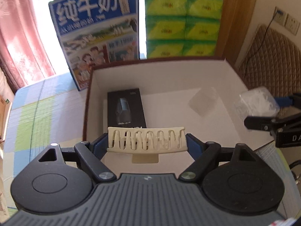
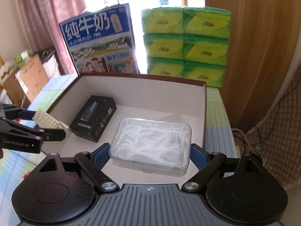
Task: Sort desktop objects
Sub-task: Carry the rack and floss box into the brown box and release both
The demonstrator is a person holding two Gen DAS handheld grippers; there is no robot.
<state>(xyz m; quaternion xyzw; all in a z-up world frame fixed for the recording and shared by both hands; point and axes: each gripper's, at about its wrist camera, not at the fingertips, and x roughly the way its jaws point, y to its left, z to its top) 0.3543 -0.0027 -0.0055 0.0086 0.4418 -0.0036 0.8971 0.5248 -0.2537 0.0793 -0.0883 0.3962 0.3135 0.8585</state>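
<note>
**Both grippers loaded over the open box**

The left gripper (image 1: 147, 143) pinches a cream hair clip (image 1: 147, 140) by its two ends, the blue pads pressed against either side. The clip hangs level over the near wall of the box (image 1: 160, 75), its teeth facing the camera. In the right wrist view the same clip (image 2: 49, 121) shows at the box's left rim, held out from the left gripper (image 2: 46, 127).

The right gripper (image 2: 149, 153) pinches a clear plastic case (image 2: 150, 146) of white floss picks, pads on its left and right sides. The case is held flat above the box floor, toward the near right part of the box (image 2: 143, 92). From the left wrist view the case (image 1: 256, 102) appears as a blurred clear shape at the box's right rim, with the right gripper (image 1: 269, 111) behind it.

Inside the box, a black carton (image 1: 126, 109) lies flat on the floor near the left wall; the right wrist view shows this carton (image 2: 94, 120) angled, apart from the case.

The box has white inner walls and a dark red outer edge. It sits on a tabletop (image 1: 41, 109) covered in a pale checked cloth. Behind the box stands a blue milk carton (image 1: 97, 35), and to the right of that a stack of green tissue packs (image 1: 182, 24). A pink curtain (image 2: 47, 15) hangs beyond the box to the left.
</note>
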